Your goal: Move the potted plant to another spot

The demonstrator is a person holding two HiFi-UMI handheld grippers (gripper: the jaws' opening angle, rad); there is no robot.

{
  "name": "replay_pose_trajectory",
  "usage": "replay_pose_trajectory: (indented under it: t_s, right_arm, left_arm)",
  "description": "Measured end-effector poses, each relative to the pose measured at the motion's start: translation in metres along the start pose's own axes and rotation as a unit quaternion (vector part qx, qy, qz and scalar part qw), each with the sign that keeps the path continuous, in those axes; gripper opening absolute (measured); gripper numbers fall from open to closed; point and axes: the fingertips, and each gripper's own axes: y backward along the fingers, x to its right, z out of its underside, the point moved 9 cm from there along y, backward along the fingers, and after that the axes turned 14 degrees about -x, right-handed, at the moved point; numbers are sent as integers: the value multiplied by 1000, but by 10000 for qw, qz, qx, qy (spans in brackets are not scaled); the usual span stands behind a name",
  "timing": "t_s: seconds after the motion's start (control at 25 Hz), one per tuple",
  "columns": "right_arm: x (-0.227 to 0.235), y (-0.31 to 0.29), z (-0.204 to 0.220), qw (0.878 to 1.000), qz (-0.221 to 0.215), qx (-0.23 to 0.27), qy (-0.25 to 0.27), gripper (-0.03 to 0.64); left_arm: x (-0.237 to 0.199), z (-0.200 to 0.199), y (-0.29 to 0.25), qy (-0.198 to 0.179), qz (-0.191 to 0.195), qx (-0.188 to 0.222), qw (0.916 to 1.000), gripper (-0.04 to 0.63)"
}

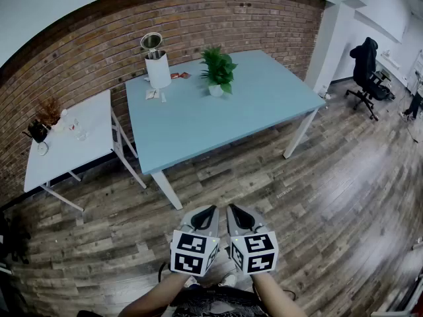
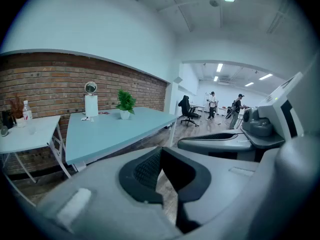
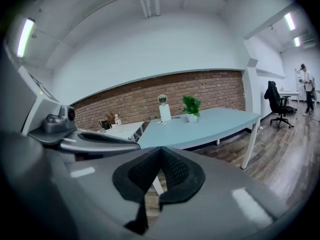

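The potted plant (image 1: 218, 71) stood near the far edge of the blue table (image 1: 264, 114), well apart from the person. The left gripper (image 1: 210, 212) and right gripper (image 1: 232, 210) were both closed and empty, and the move apparently had not begun.

Head view: from high up, looking forward and steeply down, far from the blue table (image 1: 225, 117). Left gripper view: low, along own jaws, well apart from that table, with it in the left half. Right gripper view: just beside, equally low, table nearer the middle. Shared by all three: table, potted plant (image 1: 218, 68), brick wall (image 1: 86, 58).
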Motion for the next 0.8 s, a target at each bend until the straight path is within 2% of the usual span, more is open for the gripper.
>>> replay_pose_trajectory:
  t_s: [0.48, 0.8]
  right_arm:
    - [42, 3, -1, 10000, -80, 47, -6, 2]
    - [70, 2, -7, 9999, -95, 51, 121, 2]
  left_arm:
    - [25, -13, -29, 87, -208, -102, 9997, -8]
    - [39, -24, -53, 133, -207, -102, 9996, -9]
